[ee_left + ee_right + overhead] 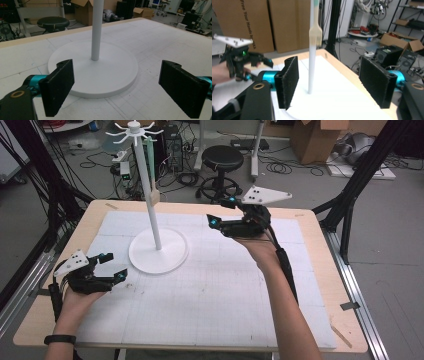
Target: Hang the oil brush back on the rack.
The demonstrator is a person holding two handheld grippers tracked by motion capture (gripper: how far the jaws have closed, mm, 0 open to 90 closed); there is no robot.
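Note:
A white stand with a round base (pixel 172 255) and a tall pole (pixel 150 195) rises at the table's back middle, with hook arms at its top (pixel 134 131). A beige brush (pixel 155 196) hangs beside the pole; in the right gripper view the brush (pixel 315 35) hangs bristles down in front of the pole (pixel 312 75). My left gripper (pixel 115 265) is open near the left edge, level with the base (pixel 100 75) and facing the pole (pixel 97 30). My right gripper (pixel 220 211) is held open above the table, right of the pole. Both grippers are empty.
The table carries a white gridded mat (pixel 210 290) with a wooden rim (pixel 90 215). Behind the table stand a black stool (pixel 222 157), cardboard boxes (pixel 320 137) and floor cables. A black frame leg (pixel 360 175) rises at the right. The left gripper (pixel 242 60) shows far off in the right gripper view.

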